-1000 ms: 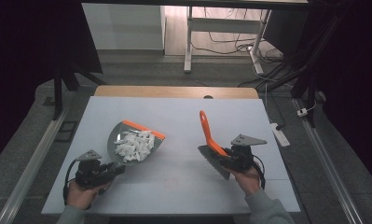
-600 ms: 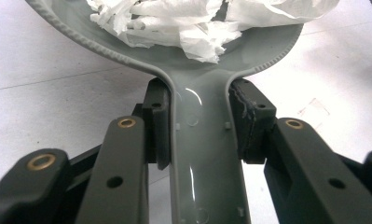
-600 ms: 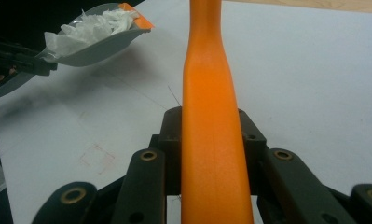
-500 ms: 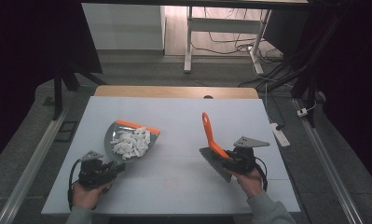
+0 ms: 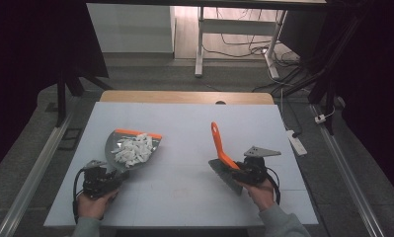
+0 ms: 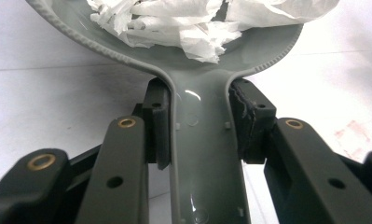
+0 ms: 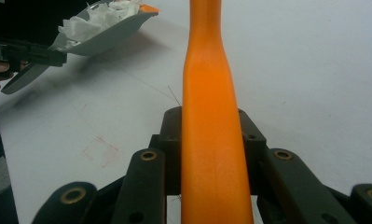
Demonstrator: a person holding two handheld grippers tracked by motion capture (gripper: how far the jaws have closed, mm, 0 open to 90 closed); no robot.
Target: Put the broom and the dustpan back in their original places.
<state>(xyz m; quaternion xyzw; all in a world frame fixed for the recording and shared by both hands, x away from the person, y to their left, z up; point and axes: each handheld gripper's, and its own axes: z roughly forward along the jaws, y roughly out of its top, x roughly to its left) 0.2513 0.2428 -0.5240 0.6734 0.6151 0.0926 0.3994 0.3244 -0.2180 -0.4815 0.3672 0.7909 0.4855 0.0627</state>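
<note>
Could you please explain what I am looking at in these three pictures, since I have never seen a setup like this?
A person sits at a white table holding a hand-operated tool with tongs in each hand. The high view looks down from above; the other two cameras ride on the tools and look along their black jaws. The left tongs clamp the grey handle of a dustpan with an orange front edge, full of white paper scraps. The right tongs clamp a hand brush by its orange handle, which points up and away, with its grey head near the table.
</note>
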